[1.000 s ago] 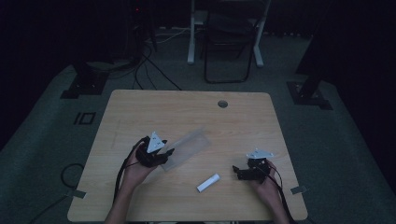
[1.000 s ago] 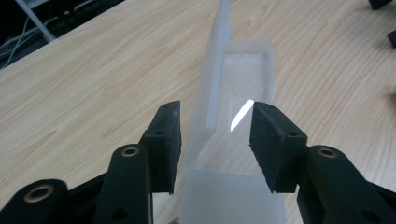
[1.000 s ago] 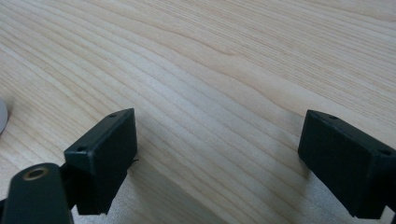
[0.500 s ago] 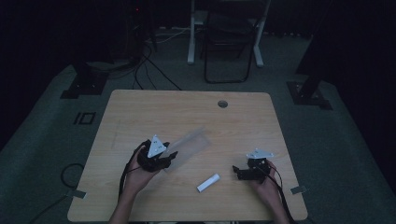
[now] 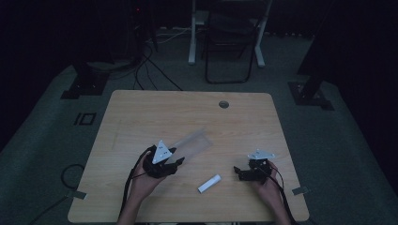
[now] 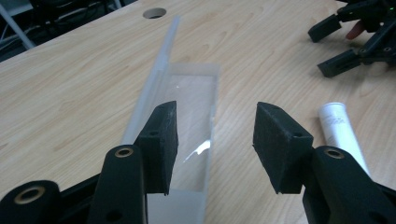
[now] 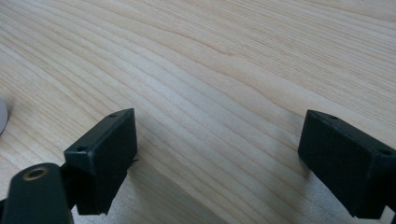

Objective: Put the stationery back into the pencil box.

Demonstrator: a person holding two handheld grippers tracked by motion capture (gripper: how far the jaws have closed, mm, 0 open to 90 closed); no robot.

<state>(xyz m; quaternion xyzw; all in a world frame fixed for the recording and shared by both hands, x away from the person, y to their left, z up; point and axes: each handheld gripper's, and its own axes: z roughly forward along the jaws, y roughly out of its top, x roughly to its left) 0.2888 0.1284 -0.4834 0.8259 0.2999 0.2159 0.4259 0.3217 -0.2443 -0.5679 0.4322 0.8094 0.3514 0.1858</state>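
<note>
Your left gripper (image 6: pixel 215 135) stands with its jaws apart and nothing pressed between the pads: the clear plastic box (image 6: pixel 184 140) lies on the table (image 5: pixel 141 112) right under and ahead of it, its long open lid raised along the far side, and the left pad overlaps the box's near end while the right pad hangs over bare wood. In the high view the same gripper (image 5: pixel 170 164) sits at the box's (image 5: pixel 192 143) near end, with the box pointing away toward the table's middle. The jaws have just been opening, and no thing is gripped between them.

If the work here is to let the box go and back off, draw straight back along the box's length and keep the pads off its thin walls, for a light, hollow case like this will likely skid or swing at a nudge.

The white tube (image 5: pixel 209 183) lies flat between your two hands, near the right gripper (image 5: pixel 241 171), whose jaws are spread wide over bare table (image 7: pixel 210 70). Bring that gripper in low and square across the tube if you go for it.

Against the earlier picture, your left hand has pulled back toward you, and the box has swung a little and lies slightly lower on the table. Tube and right hand lie as they did.
</note>
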